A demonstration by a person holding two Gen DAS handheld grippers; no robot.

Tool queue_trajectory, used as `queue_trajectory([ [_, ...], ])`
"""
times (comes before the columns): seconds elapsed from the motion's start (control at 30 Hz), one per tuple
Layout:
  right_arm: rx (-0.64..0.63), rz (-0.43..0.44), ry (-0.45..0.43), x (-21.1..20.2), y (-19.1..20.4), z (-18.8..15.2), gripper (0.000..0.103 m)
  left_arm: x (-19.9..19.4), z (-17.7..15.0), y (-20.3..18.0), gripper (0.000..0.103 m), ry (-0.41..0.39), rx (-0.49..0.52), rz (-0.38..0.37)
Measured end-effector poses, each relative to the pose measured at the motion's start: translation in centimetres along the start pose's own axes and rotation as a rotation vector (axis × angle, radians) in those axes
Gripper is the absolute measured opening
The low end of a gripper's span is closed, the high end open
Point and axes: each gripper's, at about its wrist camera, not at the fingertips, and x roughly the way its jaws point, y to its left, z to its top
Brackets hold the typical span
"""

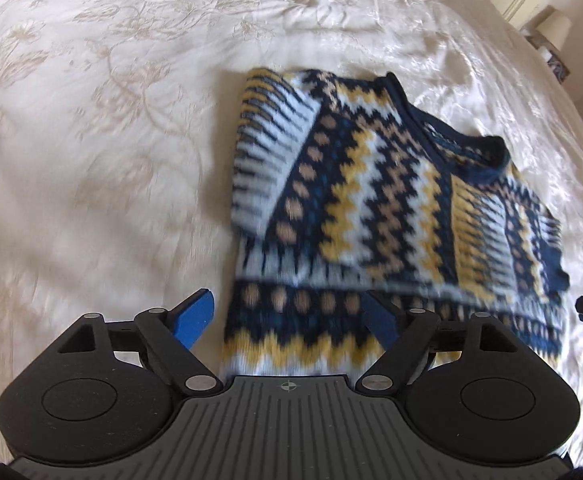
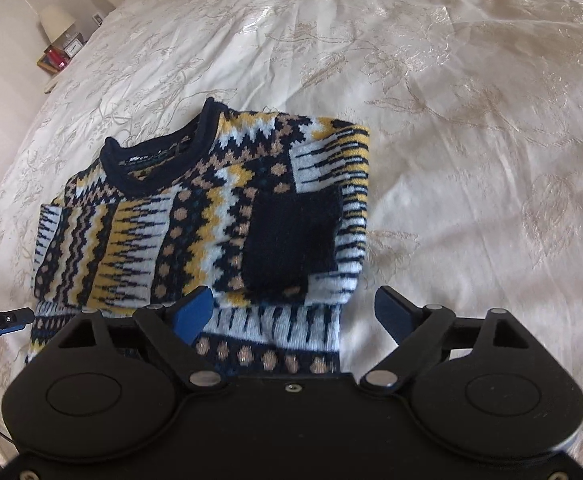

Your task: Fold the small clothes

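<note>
Knitted sweater (image 2: 195, 216) ahead of wide-open left gripper (image 1: 291, 316) and right gripper (image 2: 291, 312), hem between unclosed jaws; uneven grip risks skewed fold.

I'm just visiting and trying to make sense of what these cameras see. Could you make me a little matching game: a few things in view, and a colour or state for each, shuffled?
Things:
1. patterned knitted sweater
2. floral embroidered bedspread
3. left gripper
4. small bedside lamp

Descriptions:
A. cream, covering the whole bed
B. jaws open, blue fingers either side of the hem
C. navy, yellow and white zigzags, sleeves folded in
D. pale shade, standing off the bed near the wall

Pairs: 1-C, 2-A, 3-B, 4-D
</note>
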Motion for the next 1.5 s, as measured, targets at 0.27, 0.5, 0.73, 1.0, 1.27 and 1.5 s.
queue_trajectory([
  [0.27, -0.053, 0.06, 0.079, -1.9, 0.3, -6.0, 0.093, -2.1, -6.9, -0.4, 0.08, 0.051, 0.031, 0.023],
  [0.5, -0.114, 0.123, 0.174, -2.8, 0.4, -11.2, 0.094, -3.1, -12.0, -0.4, 0.08, 0.088, 0.02, 0.047],
  [0.73, -0.208, 0.171, 0.252, -3.0, 0.8, -14.8, 0.097, -3.6, -14.8, -1.2, 0.081, 0.088, 0.03, 0.07],
  [1.0, -0.294, 0.249, 0.315, -3.2, 1.5, -17.7, 0.099, -3.6, -17.2, -1.3, 0.081, 0.121, 0.02, 0.09],
  [1.27, -0.173, 0.239, 0.272, -2.2, 0.7, -18.9, 0.103, -2.3, -17.1, -1.2, 0.086, 0.149, 0.078, 0.076],
  [1.5, -0.127, 0.195, 0.205, -1.4, 0.7, -19.4, 0.103, -1.2, -17.4, -1.8, 0.102, 0.175, 0.185, 0.043],
])
